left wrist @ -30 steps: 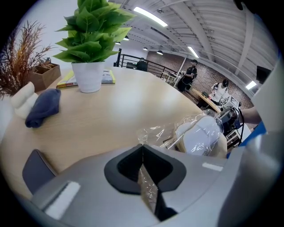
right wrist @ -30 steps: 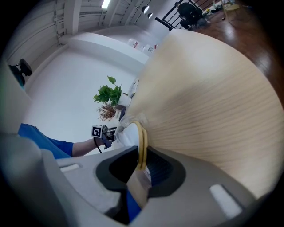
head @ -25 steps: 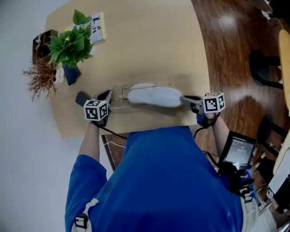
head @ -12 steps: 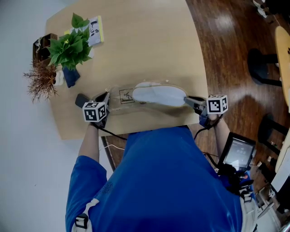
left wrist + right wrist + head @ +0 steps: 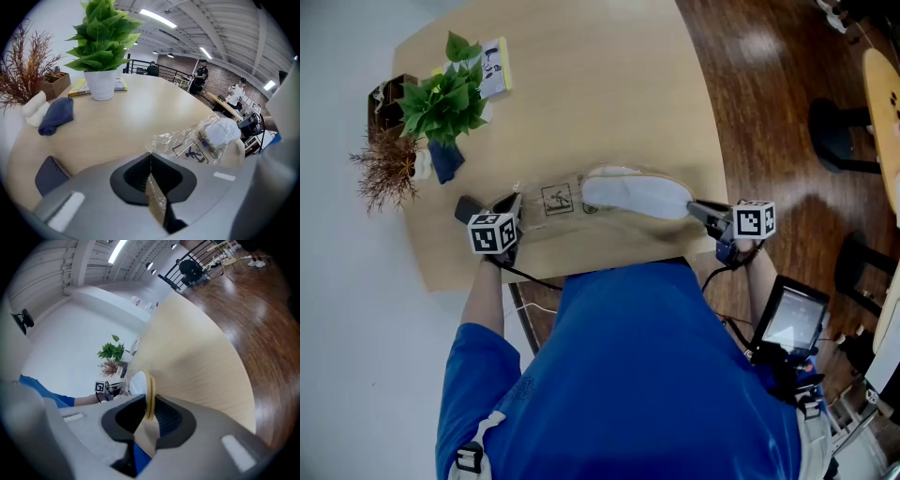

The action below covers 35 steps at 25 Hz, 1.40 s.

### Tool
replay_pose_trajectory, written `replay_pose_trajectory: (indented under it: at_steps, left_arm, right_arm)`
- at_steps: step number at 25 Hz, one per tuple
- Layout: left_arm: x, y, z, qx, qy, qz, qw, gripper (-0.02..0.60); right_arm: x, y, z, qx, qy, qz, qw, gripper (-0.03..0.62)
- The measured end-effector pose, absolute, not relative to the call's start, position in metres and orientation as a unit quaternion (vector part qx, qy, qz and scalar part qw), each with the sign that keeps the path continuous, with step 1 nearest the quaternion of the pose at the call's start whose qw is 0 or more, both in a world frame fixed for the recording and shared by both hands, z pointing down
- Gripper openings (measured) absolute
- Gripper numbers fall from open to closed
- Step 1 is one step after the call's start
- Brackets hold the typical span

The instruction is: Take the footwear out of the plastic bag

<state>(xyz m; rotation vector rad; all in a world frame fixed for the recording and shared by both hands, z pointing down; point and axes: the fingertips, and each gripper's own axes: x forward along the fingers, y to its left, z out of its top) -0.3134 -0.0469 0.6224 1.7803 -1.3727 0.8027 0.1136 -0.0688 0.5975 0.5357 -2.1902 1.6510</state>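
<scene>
Both outstretched: left claw (image 5: 517,201), right claw (image 5: 695,205).

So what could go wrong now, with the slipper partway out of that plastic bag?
The left hand-held gripper pinches only a thin fold of the plastic bag; the film could tear or slip free.
The right hand-held gripper holds the slipper by its rim alone, so it might slide out.
The slipper lies near the front edge of the table; if released it could drop to the floor.
</scene>
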Motion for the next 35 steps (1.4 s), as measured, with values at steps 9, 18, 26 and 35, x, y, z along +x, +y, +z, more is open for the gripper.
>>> replay_pose_trajectory:
  at_steps: [9,18,26,35]
  left_arm:
    - [-0.324,-0.047,0.612,0.692,-0.554,0.305,0.347,0.038]
    - [-0.300,-0.049,0.575,0.758,-0.500,0.302,0.291,0.130]
    - [-0.212,-0.036,0.604,0.790,-0.263,0.549,0.074,0.189]
    - [-0.210,-0.038,0.628,0.755,-0.233,0.611,0.046,0.008]
  right_arm:
    - [0.110,-0.069,0.598,0.191,-0.774,0.580,0.166,0.063]
    - [0.108,-0.064,0.595,0.192,-0.772,0.583,0.162,0.063]
    - [0.106,-0.063,0.595,0.193,-0.771,0.580,0.178,0.063]
    - [0.103,-0.060,0.594,0.184,-0.775,0.578,0.179,0.063]
